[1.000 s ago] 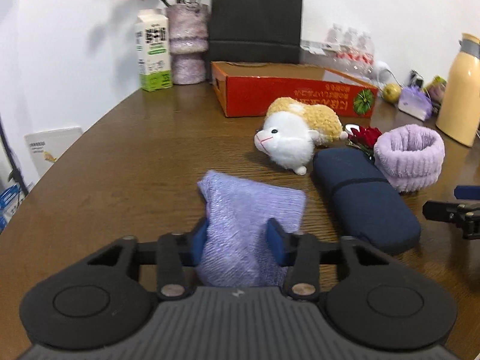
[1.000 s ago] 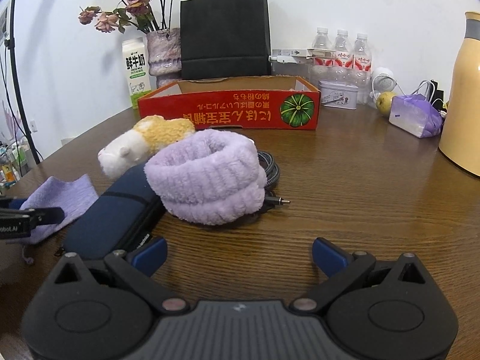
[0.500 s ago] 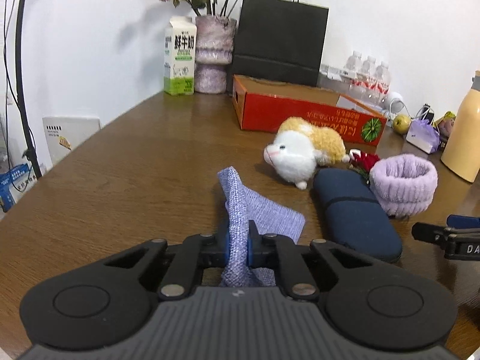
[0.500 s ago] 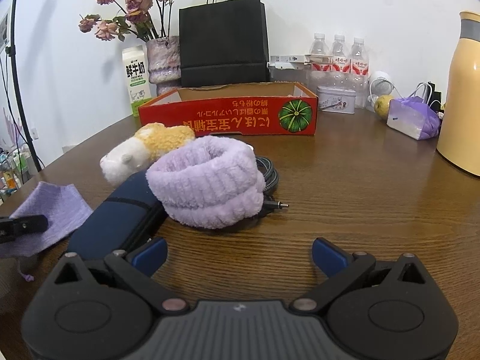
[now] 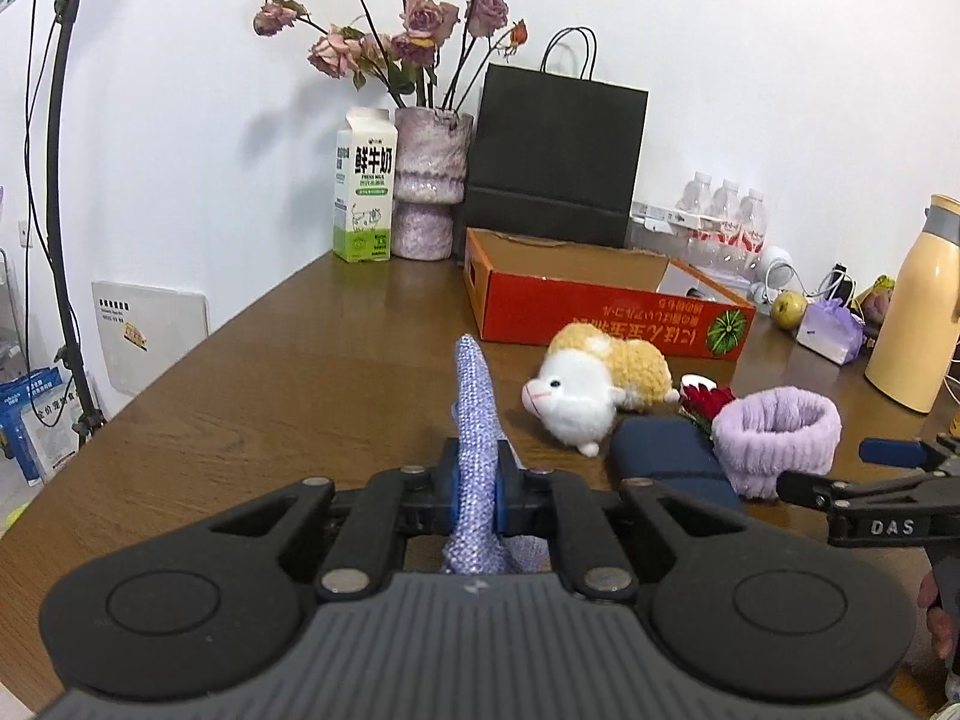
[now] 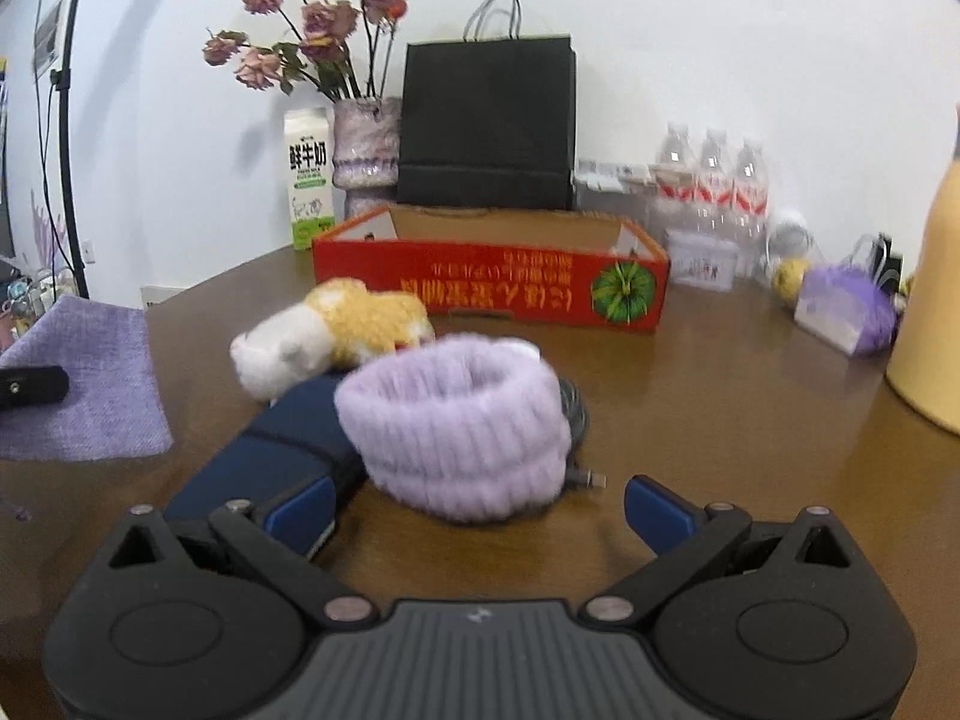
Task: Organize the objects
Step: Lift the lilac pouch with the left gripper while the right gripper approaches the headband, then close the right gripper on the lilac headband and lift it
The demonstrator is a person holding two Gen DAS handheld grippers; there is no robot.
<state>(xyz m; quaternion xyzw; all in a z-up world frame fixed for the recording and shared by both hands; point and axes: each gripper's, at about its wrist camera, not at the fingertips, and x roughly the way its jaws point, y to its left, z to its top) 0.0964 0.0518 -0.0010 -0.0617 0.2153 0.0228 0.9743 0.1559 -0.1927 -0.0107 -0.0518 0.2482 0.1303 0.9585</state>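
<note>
My left gripper point(image 5: 477, 495) is shut on a purple cloth point(image 5: 474, 414) and holds it up off the brown table; the cloth also shows at the left of the right wrist view point(image 6: 90, 378). My right gripper point(image 6: 477, 507) is open and empty, just in front of a lilac fluffy band point(image 6: 456, 420) that leans on a dark blue pouch point(image 6: 264, 462). A white and yellow plush toy point(image 6: 336, 330) lies behind them. An open red cardboard box point(image 6: 492, 288) stands further back. The band point(image 5: 777, 435), pouch point(image 5: 666, 459), plush point(image 5: 594, 387) and box point(image 5: 600, 306) also show in the left wrist view.
A milk carton point(image 5: 365, 186), a vase of dried roses point(image 5: 427, 180) and a black paper bag point(image 5: 555, 156) stand by the wall. Water bottles point(image 6: 711, 180), a purple pouch point(image 6: 846, 312) and a yellow flask point(image 5: 915, 306) are at the right. A cable point(image 6: 576, 414) lies behind the band.
My left gripper closed on the purple cloth and lifted it off the table. My right gripper moved closer to the lilac band and stayed open.
</note>
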